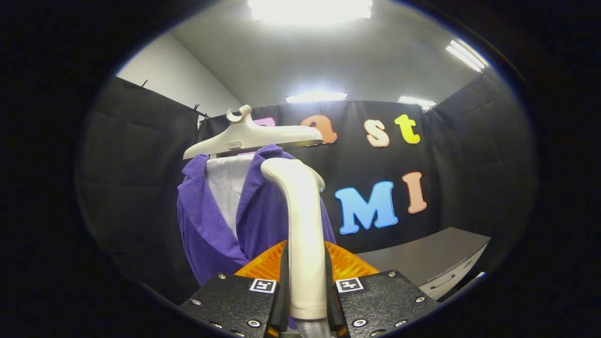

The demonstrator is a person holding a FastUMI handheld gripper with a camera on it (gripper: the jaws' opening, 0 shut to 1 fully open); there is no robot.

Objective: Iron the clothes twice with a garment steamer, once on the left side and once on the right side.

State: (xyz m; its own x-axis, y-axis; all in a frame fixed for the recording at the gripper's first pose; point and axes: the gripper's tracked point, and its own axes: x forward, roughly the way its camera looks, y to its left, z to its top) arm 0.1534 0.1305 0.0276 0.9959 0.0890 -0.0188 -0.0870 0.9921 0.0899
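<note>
My gripper (306,286) is shut on the white handle of the garment steamer (303,220), which rises upright between the two fingers (283,281). The steamer's head curves forward at the top and sits against the right front panel of a purple corduroy garment (211,225). The garment hangs open on a white hanger (249,136), with a white panel (227,188) showing between its lapels. The garment's lower hem is hidden behind my gripper's body.
A grey cabinet (432,263) with a drawer stands low to the right of my gripper. Black cloth walls close the booth behind and beside the garment. Bright ceiling lights (310,9) shine overhead.
</note>
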